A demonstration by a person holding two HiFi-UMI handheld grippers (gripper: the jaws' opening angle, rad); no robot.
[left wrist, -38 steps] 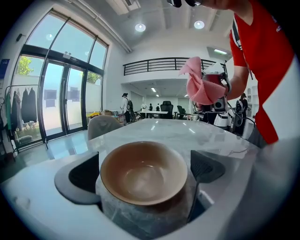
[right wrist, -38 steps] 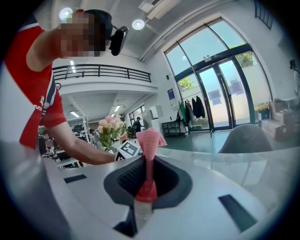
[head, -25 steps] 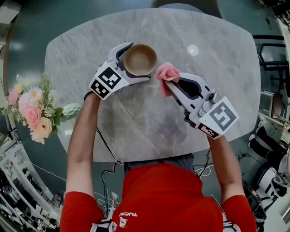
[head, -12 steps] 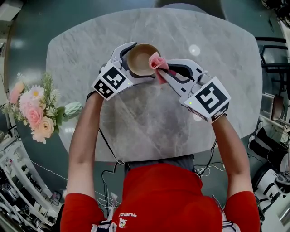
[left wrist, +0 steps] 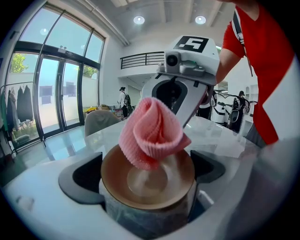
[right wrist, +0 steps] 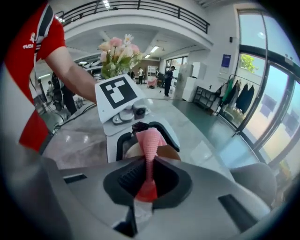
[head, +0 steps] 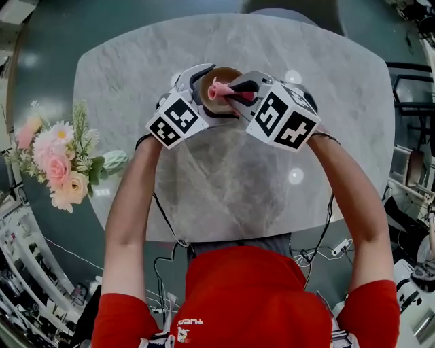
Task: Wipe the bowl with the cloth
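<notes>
A small brown bowl (head: 216, 76) (left wrist: 154, 187) stands on the grey marble table (head: 326, 122), held between the jaws of my left gripper (head: 209, 88) (left wrist: 147, 176), which is shut on it. My right gripper (head: 231, 92) (right wrist: 149, 176) is shut on a pink ribbed cloth (head: 219, 89) (left wrist: 151, 132) (right wrist: 150, 143). The bunched cloth hangs from the right gripper into the mouth of the bowl. In the right gripper view the cloth hides most of the bowl (right wrist: 169, 152) behind it.
A bouquet of pink and cream flowers (head: 58, 166) sits off the table's left edge. A grey chair back (head: 272, 12) shows beyond the far edge. Shelving and equipment line the floor at the right (head: 411, 170).
My right gripper has swung left and tilted up over the bowl, carrying the pink cloth from beside the rim into the bowl. The left gripper has kept its hold on the bowl.
</notes>
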